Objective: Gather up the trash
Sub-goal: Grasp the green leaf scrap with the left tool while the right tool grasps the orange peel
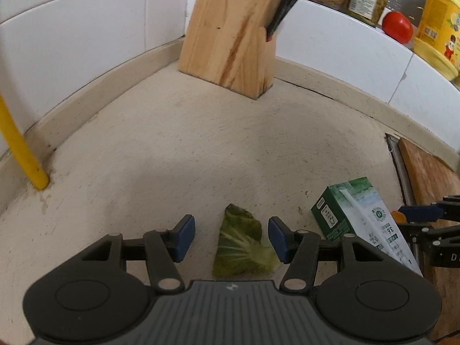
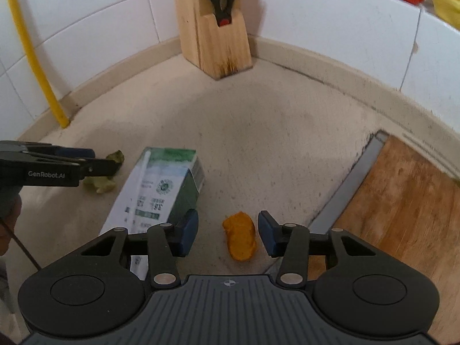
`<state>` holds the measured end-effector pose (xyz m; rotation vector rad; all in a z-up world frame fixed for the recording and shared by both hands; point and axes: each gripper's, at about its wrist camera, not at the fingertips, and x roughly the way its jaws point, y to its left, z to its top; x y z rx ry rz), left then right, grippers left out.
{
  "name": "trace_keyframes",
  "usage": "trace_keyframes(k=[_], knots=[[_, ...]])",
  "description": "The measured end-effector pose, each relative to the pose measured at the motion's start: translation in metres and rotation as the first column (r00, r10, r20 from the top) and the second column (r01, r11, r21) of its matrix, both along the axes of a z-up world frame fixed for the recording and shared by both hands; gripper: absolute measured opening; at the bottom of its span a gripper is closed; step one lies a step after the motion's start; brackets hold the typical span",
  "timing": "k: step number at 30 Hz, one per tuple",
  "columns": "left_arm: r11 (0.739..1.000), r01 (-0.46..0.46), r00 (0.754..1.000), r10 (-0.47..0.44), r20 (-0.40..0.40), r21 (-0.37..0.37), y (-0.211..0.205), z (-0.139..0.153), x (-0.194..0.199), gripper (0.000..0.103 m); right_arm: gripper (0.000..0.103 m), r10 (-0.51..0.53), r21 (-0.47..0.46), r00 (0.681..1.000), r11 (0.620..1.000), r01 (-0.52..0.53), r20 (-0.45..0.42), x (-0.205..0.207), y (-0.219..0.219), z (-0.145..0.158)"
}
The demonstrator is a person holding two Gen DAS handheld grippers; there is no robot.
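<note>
A wilted green leaf (image 1: 241, 244) lies on the beige counter between the open jaws of my left gripper (image 1: 231, 237), not touching the blue pads. The leaf also shows in the right wrist view (image 2: 102, 182), partly behind the left gripper (image 2: 86, 162). An orange peel piece (image 2: 240, 235) lies between the open jaws of my right gripper (image 2: 228, 234). A green and white milk carton (image 2: 161, 189) lies on its side between the two grippers; it also shows in the left wrist view (image 1: 359, 215). The right gripper's tips (image 1: 422, 212) show at the right edge.
A wooden knife block (image 1: 230, 34) with scissors stands in the back corner. A yellow pipe (image 1: 20, 149) rises at the left wall. A wooden cutting board (image 2: 402, 201) lies at the right. Jars, a tomato (image 1: 398, 26) and a yellow tub (image 1: 440, 26) sit on the ledge.
</note>
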<state>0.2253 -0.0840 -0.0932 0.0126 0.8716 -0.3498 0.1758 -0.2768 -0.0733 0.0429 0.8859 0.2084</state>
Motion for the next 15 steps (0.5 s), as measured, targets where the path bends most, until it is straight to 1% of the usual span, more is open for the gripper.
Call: trace_keyframes(k=[4,5,6,7,8,9,10,12,15], knots=[[1.000,0.004,1.000,-0.004,0.018,0.005,-0.0017,-0.0012,-0.0014,0.050,0.049,-0.004,-0.001,1.000,1.000,0.004,-0.009,-0.0048,0.0032,-0.0060],[1.000,0.003,1.000,-0.003,0.019,0.005,-0.0012,-0.0011,-0.0015,0.049,0.046,-0.004,-0.001,1.000,1.000,0.004,-0.010,-0.0046,0.0041,-0.0060],[1.000,0.001,1.000,-0.001,0.022,0.006,-0.0002,-0.0012,-0.0019,0.043,0.038,-0.003,-0.001,1.000,1.000,0.003,-0.011,-0.0049,0.0048,-0.0051],[1.000,-0.003,1.000,0.003,0.027,0.014,0.0003,-0.0010,-0.0030,0.035,0.033,-0.002,-0.002,1.000,1.000,0.002,-0.014,-0.0048,0.0054,-0.0045],[1.000,-0.007,0.999,0.006,0.031,0.024,0.0004,-0.0007,-0.0037,0.032,0.028,-0.003,-0.003,1.000,1.000,0.003,-0.017,-0.0055,0.0059,-0.0039],[1.000,-0.009,0.999,0.008,0.031,0.025,0.0004,-0.0006,-0.0035,0.023,0.026,-0.002,-0.003,1.000,1.000,0.002,-0.019,-0.0047,0.0059,-0.0037],[1.000,-0.007,1.000,0.007,0.024,0.016,0.0013,-0.0002,-0.0030,0.013,0.025,0.000,-0.002,1.000,1.000,0.000,-0.021,-0.0059,0.0062,-0.0032],[1.000,-0.001,1.000,0.001,0.009,0.002,0.0015,0.0003,-0.0025,0.010,0.021,0.004,0.002,1.000,1.000,-0.004,-0.024,-0.0062,0.0065,-0.0012],[1.000,0.016,1.000,-0.017,0.015,0.023,-0.0021,0.0009,-0.0093,0.006,0.021,0.003,0.001,1.000,1.000,-0.003,-0.020,-0.0086,0.0061,0.0016]])
